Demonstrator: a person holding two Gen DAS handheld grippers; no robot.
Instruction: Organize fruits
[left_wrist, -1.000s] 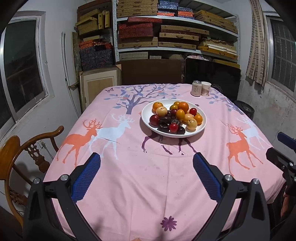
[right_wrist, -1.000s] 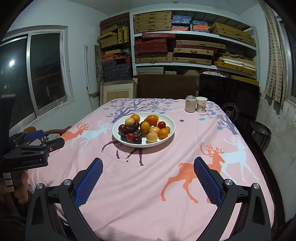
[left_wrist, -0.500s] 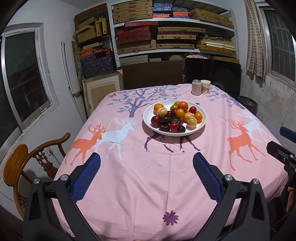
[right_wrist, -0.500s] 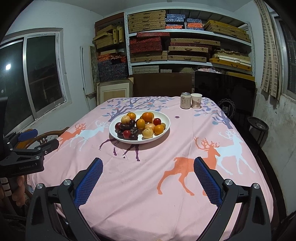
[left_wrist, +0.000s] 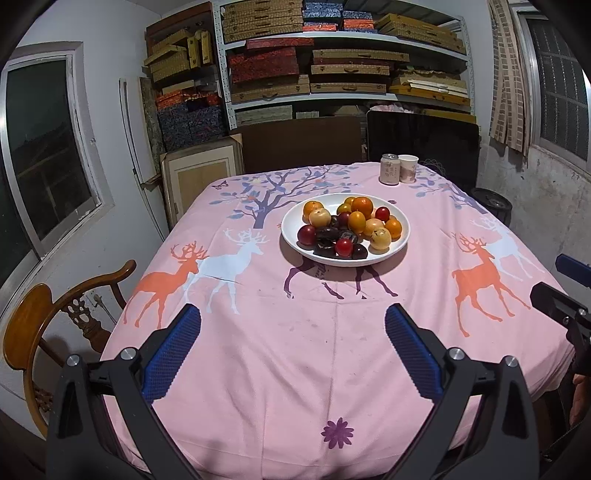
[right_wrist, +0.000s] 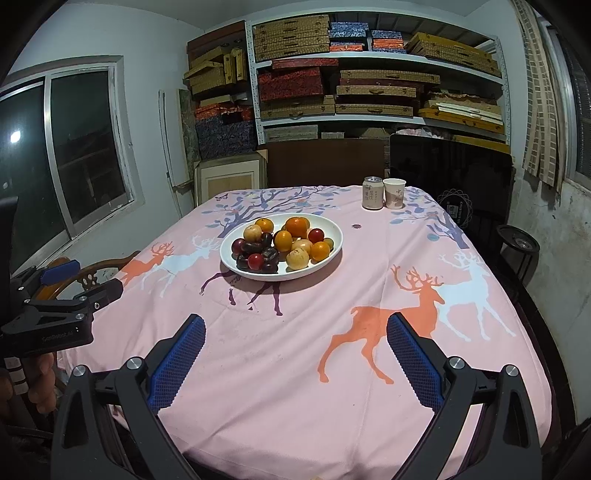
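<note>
Shelves stacked with flat boxes fill the upper part of both views, and below them a tabletop under a pink deer-print cloth takes up most of the frame. Near the middle of the left wrist view sits a white plate heaped with fruits: oranges, pale round ones, red plums and some dark pieces, all touching one another in a single pile. A can and a paper cup stand side by side further up the frame.

At the bottom of that view the left tool hangs with its blue pads spread wide and nothing between them. In its own view the right tool is likewise spread and empty. Both are well apart from the plate.

All the fruit lies mixed on the plate. That fits either a gathered pile or one waiting to be sorted, and I cannot tell which.

Risks, as I judge them: the pile is loose and round, so pulling one piece may set its neighbours rolling over the low rim. The dark soft-looking pieces could be crushed by a hard squeeze. A low reach might also drag the cloth and shift the plate, can and cup.
</note>
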